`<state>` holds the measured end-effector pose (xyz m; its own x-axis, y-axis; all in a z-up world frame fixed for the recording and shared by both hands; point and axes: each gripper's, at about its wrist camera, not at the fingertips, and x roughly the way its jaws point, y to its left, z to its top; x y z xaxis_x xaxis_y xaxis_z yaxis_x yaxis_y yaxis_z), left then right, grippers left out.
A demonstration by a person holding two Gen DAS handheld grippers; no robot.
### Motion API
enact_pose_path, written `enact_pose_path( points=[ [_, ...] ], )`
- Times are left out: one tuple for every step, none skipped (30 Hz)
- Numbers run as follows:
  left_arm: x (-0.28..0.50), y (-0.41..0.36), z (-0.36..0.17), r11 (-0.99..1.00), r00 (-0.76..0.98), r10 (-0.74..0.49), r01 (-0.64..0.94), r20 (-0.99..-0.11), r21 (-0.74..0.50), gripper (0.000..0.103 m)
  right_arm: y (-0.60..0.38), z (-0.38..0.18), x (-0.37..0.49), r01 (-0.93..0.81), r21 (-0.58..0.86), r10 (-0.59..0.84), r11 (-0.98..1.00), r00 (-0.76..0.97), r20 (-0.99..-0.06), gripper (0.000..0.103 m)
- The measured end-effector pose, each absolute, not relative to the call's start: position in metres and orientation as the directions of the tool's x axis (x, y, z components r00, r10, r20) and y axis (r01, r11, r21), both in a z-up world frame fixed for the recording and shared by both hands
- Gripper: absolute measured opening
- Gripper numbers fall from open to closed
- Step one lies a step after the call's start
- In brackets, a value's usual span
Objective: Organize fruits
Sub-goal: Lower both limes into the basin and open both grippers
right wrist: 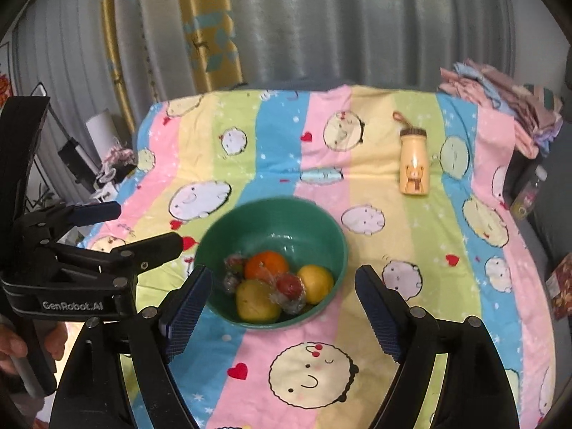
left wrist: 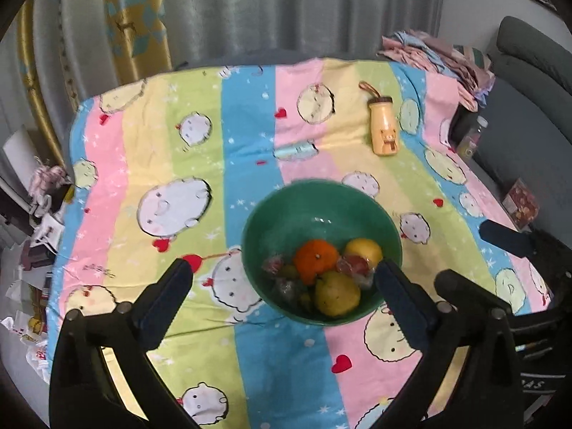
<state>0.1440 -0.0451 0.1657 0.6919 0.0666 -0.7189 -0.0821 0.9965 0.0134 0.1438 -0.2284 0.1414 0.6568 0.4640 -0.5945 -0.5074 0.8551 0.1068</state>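
- Left wrist view: left gripper (left wrist: 282, 271) spread wide, nothing between the jaws, hovering over the near side of the green bowl (left wrist: 271, 214) without touching it.
- Green bowl standing on a striped cartoon-print cloth (left wrist: 200, 164), roughly mid-table.
- Inside the bowl: an orange (left wrist: 316, 259) near the middle, a yellow fruit (left wrist: 363, 250) to its right, a yellow-green pear-like fruit (left wrist: 338, 293) at the near side, plus several small plastic-wrapped fruits (left wrist: 352, 266), red and dark; exact kinds too blurred to tell.
- Beyond the bowl, well apart: a cream bottle with a bear picture (left wrist: 384, 127), lying on the cloth with its brown cap toward the far edge.
- At the right edge: one dark pad of the right gripper (left wrist: 506, 239), partly seen.
- Folded fabrics (left wrist: 432, 53) stacked past the far right corner, grey curtain (left wrist: 286, 7) behind.
- Right wrist view: right gripper (right wrist: 284, 279) held well open, nothing gripped, bowl showing in the gap between the blue-ribbed pads (right wrist: 186, 307).
- Bowl (right wrist: 321, 232) on the cloth (right wrist: 393, 243) ahead, holding the orange (right wrist: 266, 264), yellow fruit (right wrist: 316, 282), pear-like fruit (right wrist: 255, 300) and wrapped pieces (right wrist: 289, 286).
- Left gripper (right wrist: 150, 228) seen side-on at the left, fingers parted and empty, just left of the bowl; a hand (right wrist: 14, 343) around its handle at the lower left.
- Bear bottle (right wrist: 414, 162) lying far right of the bowl, fabric pile (right wrist: 500, 96) beyond it.
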Motion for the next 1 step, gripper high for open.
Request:
enact_pose_path(
  points=[
    [0.1425,-0.0461,0.1692,0.995,0.699,0.085,-0.095,-0.71,0.026,0.103,-0.2298,0.1447,0.1411,-0.507,0.106,0.466,0.855,0.662,-0.587,0.083]
  ],
)
